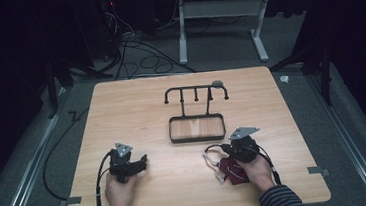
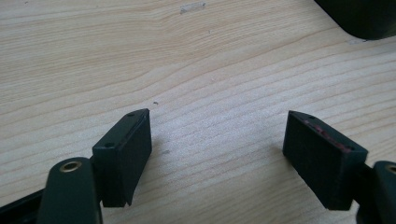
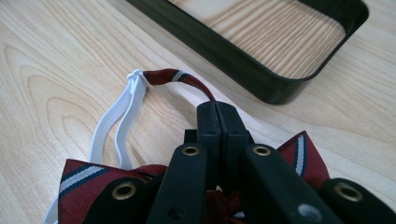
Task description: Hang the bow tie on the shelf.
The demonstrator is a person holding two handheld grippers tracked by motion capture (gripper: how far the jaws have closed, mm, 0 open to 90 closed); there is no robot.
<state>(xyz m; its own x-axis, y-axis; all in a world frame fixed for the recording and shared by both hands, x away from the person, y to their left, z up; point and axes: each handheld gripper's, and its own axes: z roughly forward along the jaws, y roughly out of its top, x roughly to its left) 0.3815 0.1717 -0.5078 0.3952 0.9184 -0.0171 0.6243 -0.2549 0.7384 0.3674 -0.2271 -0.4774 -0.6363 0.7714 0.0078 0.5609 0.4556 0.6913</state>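
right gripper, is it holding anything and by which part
The right gripper is shut on the thin striped strap of the red tie, short of where the white elastic is knotted on. The left gripper is open, holding nothing.

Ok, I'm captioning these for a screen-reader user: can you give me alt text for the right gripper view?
The right gripper, jaws shut, pinches the thin striped strap of a dark red bow tie lying on a light wooden table. A white elastic loop is tied to the strap's end, and a shallow black tray with a wood-grain floor sits just beyond.
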